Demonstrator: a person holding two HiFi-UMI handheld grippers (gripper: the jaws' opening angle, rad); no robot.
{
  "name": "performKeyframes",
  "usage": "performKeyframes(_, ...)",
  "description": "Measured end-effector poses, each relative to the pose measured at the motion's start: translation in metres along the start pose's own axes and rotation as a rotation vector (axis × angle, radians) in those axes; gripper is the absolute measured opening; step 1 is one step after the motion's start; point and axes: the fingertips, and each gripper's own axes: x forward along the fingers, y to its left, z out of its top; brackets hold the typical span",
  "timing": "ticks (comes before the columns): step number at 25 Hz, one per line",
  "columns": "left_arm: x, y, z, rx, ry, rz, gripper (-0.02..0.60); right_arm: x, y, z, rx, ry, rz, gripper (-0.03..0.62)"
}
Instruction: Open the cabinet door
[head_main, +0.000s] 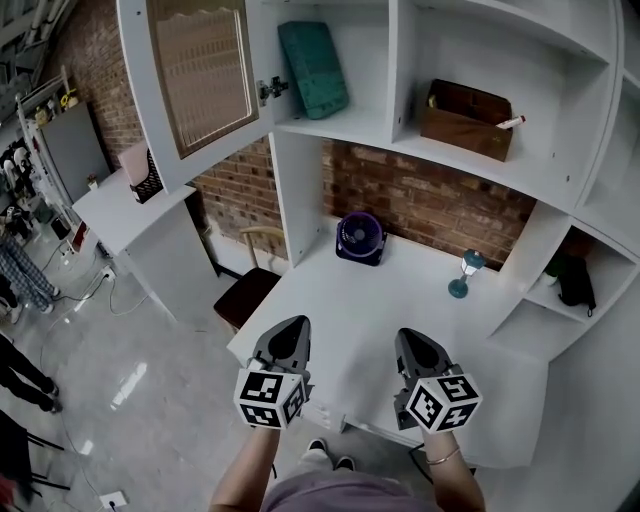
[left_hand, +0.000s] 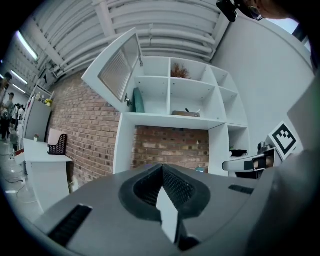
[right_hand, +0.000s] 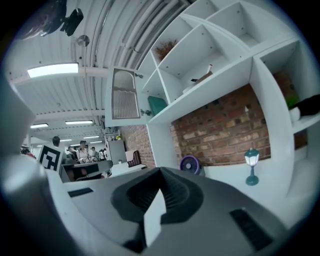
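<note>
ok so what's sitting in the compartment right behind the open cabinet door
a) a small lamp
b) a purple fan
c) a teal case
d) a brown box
c: the teal case leans inside the compartment that the swung-open cabinet door hinges on, and nothing else sits in there with it.
</note>
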Motion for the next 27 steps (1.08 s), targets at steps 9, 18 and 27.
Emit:
performKeyframes(9, -0.002, -0.005, -0.013, -0.018, 0.021, 0.016, 0.002, -0.004, -0.005, -0.006, -0.027, 0.019, 0.004, 0.000)
performKeyframes(18, 0.002, -0.007, -0.012, -0.024, 0.010, 0.023, 0.002, -0.002, -0.009, -0.014, -0.038, 0.040, 0.000, 0.000)
performKeyframes(27, 0.001, -0.006, -0.015, -0.030, 0.018, 0.033, 0.002, -0.001, -0.008, -0.012, -0.044, 0.040, 0.009, 0.000)
